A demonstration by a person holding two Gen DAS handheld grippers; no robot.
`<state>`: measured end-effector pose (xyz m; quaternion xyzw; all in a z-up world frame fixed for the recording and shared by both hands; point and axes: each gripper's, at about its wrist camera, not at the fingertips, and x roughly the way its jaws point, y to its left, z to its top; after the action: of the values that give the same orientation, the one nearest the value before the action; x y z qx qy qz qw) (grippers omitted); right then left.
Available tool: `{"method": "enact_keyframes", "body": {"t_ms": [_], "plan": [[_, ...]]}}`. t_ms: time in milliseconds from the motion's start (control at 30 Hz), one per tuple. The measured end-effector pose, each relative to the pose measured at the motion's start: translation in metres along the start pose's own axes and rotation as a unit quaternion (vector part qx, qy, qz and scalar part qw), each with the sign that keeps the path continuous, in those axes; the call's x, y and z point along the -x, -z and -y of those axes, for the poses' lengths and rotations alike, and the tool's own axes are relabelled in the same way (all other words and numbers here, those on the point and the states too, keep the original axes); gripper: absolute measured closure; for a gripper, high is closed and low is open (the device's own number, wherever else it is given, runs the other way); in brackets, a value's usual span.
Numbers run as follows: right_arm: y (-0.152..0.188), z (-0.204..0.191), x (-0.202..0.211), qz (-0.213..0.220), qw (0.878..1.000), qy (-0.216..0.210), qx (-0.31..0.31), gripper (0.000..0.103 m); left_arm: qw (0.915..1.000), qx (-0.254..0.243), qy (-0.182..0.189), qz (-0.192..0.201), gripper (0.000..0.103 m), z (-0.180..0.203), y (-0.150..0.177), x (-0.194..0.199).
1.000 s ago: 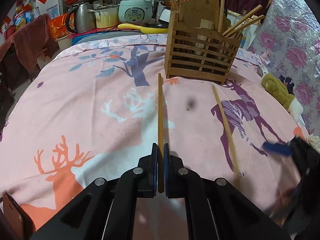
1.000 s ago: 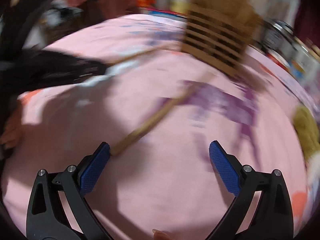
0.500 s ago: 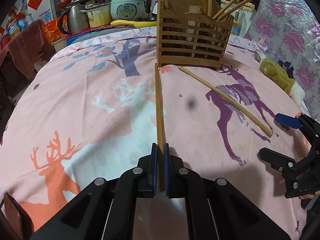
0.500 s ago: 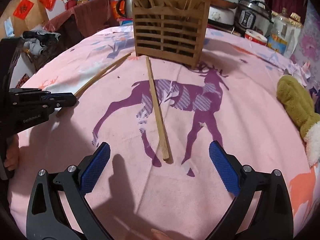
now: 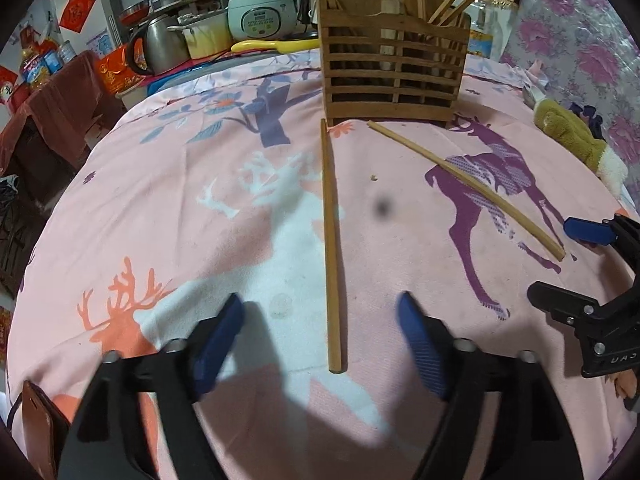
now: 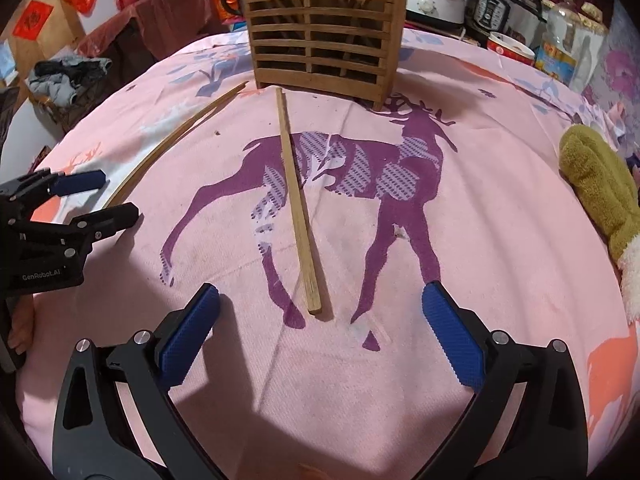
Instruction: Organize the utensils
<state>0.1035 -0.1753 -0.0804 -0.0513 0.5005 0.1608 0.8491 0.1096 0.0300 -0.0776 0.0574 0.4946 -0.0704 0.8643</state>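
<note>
A slatted wooden utensil holder [image 5: 394, 76] [image 6: 320, 44] with several chopsticks in it stands at the far side of the pink deer-print cloth [image 5: 200, 208]. A darker chopstick [image 5: 332, 240] [image 6: 172, 144] lies flat on the cloth. Its near end rests between the jaws of my left gripper [image 5: 320, 320] [image 6: 100, 196], which are opening and do not touch it. A lighter chopstick [image 6: 298, 208] [image 5: 464, 184] lies with its near end just ahead of my right gripper [image 6: 320, 300] [image 5: 568, 264], which is open and holds nothing.
A green plush toy [image 6: 600, 184] [image 5: 572, 140] lies at the cloth's right edge. A rice cooker [image 5: 262, 16], a kettle [image 5: 160, 44], a pressure cooker [image 6: 500, 0] and bottles crowd the space behind the holder. A brown leather item [image 5: 36, 428] sits at the near left.
My left gripper, shut on the darker chopstick in both earlier frames, has opened and the chopstick lies free. The right gripper swung to face the lighter chopstick and edged closer to it.
</note>
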Motion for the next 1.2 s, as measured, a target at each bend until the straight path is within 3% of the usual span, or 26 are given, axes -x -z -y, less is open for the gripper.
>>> {"method": "enact_keyframes", "body": {"t_ms": [33,133,467,700,1000,1200], "plan": [[0.000,0.000,0.000,-0.001,1.000,-0.002,0.005,0.005,1.0000,-0.002,-0.002,-0.002,0.009,0.001,0.001,0.000],[0.001,0.000,0.000,-0.001,1.000,-0.007,0.016,0.005,0.9999,-0.012,-0.007,-0.002,0.007,0.004,0.002,0.000],[0.003,0.002,0.002,0.001,1.000,-0.017,0.020,0.005,0.9998,-0.019,-0.008,-0.001,0.005,0.008,0.003,0.001],[0.003,0.002,0.002,0.001,1.000,-0.017,0.020,0.005,0.9998,0.003,0.018,-0.013,0.005,0.000,0.002,-0.003],[0.004,0.003,0.005,0.007,1.000,-0.023,0.018,0.008,0.9988,-0.021,0.042,-0.013,0.006,0.003,0.007,0.001],[0.004,0.007,0.010,0.021,0.999,-0.025,0.011,0.034,0.9963,-0.053,0.067,0.008,0.041,0.015,0.011,0.010]]}}
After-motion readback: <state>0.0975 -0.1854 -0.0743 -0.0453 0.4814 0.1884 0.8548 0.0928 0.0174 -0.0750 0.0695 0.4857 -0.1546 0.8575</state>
